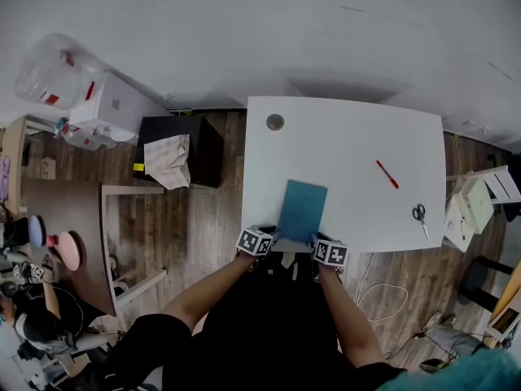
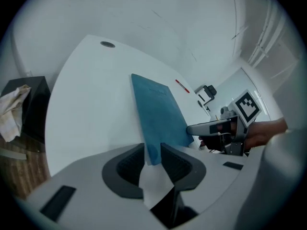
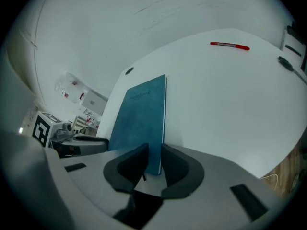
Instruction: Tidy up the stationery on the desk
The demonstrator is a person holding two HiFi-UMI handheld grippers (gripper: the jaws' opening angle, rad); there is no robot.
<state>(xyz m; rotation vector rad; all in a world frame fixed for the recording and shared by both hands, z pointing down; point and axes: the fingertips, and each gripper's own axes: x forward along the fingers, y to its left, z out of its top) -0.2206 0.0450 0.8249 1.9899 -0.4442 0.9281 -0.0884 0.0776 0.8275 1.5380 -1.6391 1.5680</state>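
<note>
Far left, off the surface, a black box-shaped cabinet stands on the wooden floor with a crumpled pale cloth draped over its corner. The white rectangular surface begins just beside it, with a small round grey grommet set near its far left corner.

At the surface's near edge, the left gripper has its jaws pinching the near left corner of a teal, rectangular, soft-cover notebook. The corner sits deep between the dark pads, which press on it from both sides. The notebook stretches away from the person towards the middle of the surface, slightly angled, and its near short edge is at the surface's near edge. Whether that end is lifted cannot be told.

The right gripper has its jaws closed on the notebook's near right corner, with the cover's edge standing between the two pads. The two grippers are close together, one at each near corner.

Further right and well apart from the notebook, a slim red pen lies diagonally on the surface. Beyond it, near the right edge, lies a pair of dark-handled metal scissors.
</note>
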